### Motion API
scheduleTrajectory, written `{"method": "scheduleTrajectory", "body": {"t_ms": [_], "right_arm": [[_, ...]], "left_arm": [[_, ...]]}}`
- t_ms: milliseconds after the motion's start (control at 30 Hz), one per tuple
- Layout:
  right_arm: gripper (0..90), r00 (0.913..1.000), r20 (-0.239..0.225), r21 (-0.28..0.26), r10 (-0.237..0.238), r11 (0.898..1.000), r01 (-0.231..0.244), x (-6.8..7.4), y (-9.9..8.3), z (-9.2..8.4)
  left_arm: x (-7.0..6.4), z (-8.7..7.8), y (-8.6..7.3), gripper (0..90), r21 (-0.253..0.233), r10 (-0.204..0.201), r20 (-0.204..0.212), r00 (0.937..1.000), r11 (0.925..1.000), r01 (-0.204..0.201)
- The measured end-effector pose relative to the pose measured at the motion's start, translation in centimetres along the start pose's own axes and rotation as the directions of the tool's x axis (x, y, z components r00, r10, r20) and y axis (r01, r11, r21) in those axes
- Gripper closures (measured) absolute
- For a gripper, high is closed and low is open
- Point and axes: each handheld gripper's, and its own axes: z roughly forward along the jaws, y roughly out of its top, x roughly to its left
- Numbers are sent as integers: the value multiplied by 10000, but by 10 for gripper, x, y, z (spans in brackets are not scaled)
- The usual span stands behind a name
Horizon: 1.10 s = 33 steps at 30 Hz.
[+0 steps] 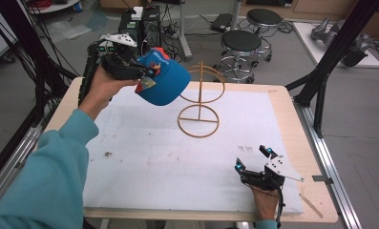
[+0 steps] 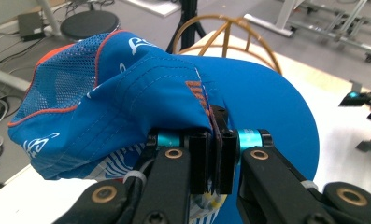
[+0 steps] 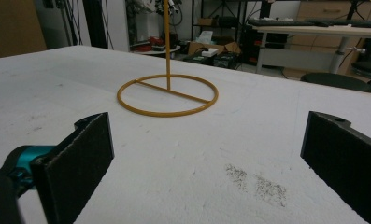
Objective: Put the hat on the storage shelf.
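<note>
Two grippers: left gripper (image 1: pixel 142 71) fingers clamped on blue cap (image 1: pixel 164 78), raised beside wire stand (image 1: pixel 199 98); right gripper (image 1: pixel 255 160) fingers spread wide, near surface (image 1: pixel 177 157) front right corner.

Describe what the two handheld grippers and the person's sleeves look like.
Both the left gripper and the right gripper are black, with teal-blue metal accents near flat, dark jaw pads. Brass-coloured rivets dot the linkages. Each carries a grey three-cornered plate. The sleeve is teal.
</note>
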Motion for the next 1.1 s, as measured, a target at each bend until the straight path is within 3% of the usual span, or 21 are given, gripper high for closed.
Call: {"method": "scheduleTrajectory", "body": {"t_ms": [133, 267, 433, 533, 600, 1100], "right_arm": [[14, 10000, -13, -9, 32, 10000, -32, 0, 0, 0], [14, 10000, 5, -1, 11, 10000, -11, 0, 0, 0], [14, 10000, 12, 14, -7, 10000, 7, 0, 0, 0], [14, 10000, 29, 29, -23, 10000, 23, 0, 0, 0], [14, 10000, 29, 36, -57, 10000, 57, 0, 0, 0], [14, 10000, -7, 12, 58, 10000, -58, 0, 0, 0]], "left_arm": [[-2, 4, 5, 871, -410, -90, 218, 9997, 9991, 99], [-3, 4, 11, 872, -403, -32, 101, 9999, 9992, 36], [-7, 7, 20, 873, -599, 45, 239, 9997, 9982, -30], [-12, 12, 25, 873, -689, 154, 282, 9995, 9975, -134], [-15, 19, 28, 873, -890, 49, 445, 9990, 9960, -10], [-24, 59, 41, 873, -1130, -151, 881, 9960, 9933, 250]]}}
